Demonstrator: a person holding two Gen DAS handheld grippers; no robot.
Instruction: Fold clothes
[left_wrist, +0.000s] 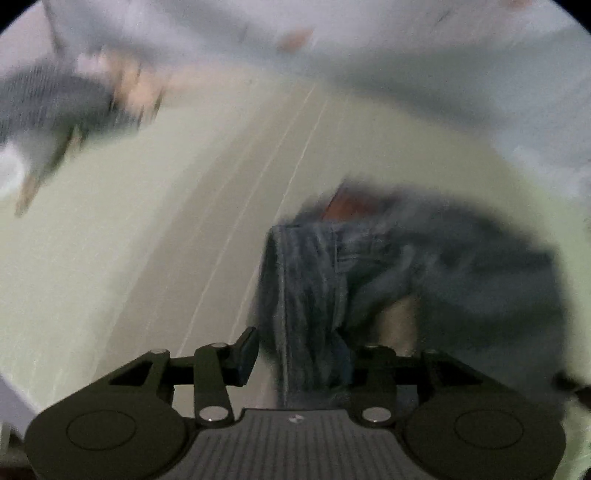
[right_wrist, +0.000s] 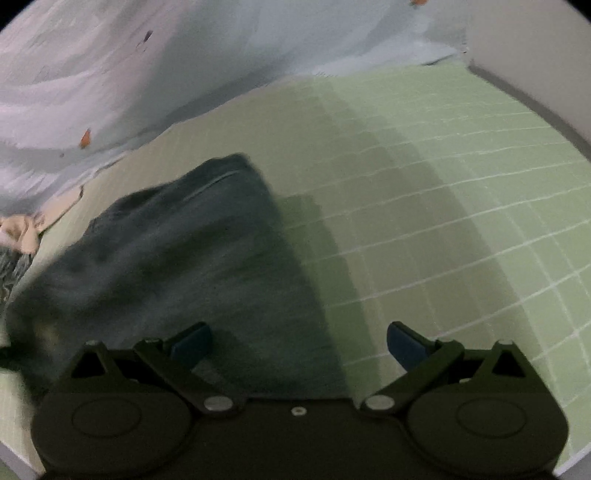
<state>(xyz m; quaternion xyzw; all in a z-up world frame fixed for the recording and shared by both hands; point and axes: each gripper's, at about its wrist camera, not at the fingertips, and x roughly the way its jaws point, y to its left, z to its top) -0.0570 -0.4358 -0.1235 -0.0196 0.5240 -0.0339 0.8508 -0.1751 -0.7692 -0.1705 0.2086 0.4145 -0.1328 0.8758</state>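
We keep the jeans (right_wrist: 177, 266) flat on the green mat (right_wrist: 443, 184) for folding. Our right gripper (right_wrist: 299, 343) stands open; whether our left gripper (left_wrist: 303, 354) clamps denim, we cannot tell.

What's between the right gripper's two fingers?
In the right wrist view, the right gripper stands open over the edge of the dark jeans: denim fills the left part of the gap, bare green mat the right.

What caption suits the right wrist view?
Open right gripper over dark jeans on a green grid mat.
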